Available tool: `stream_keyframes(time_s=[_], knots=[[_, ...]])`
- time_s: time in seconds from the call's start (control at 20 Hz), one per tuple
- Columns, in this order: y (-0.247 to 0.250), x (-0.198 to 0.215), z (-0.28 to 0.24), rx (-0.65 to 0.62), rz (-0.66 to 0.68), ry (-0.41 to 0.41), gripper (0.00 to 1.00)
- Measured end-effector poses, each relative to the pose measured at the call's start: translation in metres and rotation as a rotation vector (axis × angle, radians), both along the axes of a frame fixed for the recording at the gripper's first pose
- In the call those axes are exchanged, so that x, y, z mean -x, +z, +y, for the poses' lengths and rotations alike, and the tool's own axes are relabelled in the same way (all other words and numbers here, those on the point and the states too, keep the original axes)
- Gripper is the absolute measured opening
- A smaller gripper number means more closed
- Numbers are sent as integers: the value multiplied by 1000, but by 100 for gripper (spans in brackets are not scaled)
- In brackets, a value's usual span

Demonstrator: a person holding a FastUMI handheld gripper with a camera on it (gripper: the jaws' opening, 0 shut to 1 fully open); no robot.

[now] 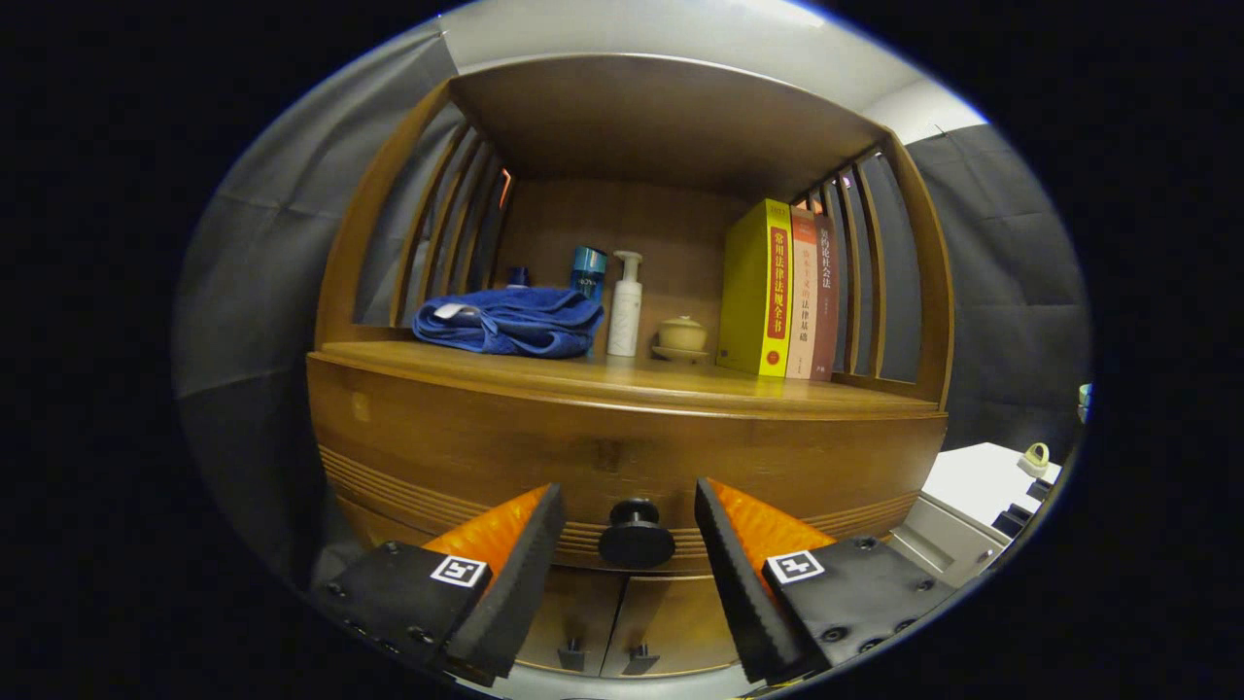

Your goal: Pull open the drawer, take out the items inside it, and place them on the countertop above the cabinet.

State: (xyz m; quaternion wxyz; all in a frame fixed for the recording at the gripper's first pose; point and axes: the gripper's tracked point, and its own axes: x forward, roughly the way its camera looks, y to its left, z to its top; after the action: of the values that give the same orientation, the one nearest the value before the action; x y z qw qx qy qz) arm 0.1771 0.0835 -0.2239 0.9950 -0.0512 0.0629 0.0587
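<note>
A wooden cabinet fills the view, its drawer front (622, 457) closed under the countertop (622, 384). A round dark knob (636, 535) sticks out of the drawer's lower middle. My gripper (630, 501) is open, with the knob sitting between the two fingertips and a gap on either side of it. The drawer's inside is hidden.
On the countertop lie a folded blue towel (510, 321), a blue cup (588, 270), a white pump bottle (625, 304), a small lidded jar on a saucer (682, 337) and three upright books (782, 290). Two small doors (622, 622) sit below the drawer. A white table (982, 481) stands to the right.
</note>
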Motion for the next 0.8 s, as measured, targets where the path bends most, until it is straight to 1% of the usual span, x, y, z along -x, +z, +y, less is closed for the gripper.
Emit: stream_keyframes(time_s=[0.1,0.2,0.25,0.35,0.45,0.75,0.8], knots=[[-5,-7,1,2,14,-7,90],[-14,-12,4,-4,40,-1,79],[-14,-11,2,-12,25,-9,74],[-14,-12,-9,14,20,-40,64],[-17,-13,-7,18,17,-35,54],[-18,-14,-7,52,10,-44,50],[-18,-13,-8,46,14,-46,47]])
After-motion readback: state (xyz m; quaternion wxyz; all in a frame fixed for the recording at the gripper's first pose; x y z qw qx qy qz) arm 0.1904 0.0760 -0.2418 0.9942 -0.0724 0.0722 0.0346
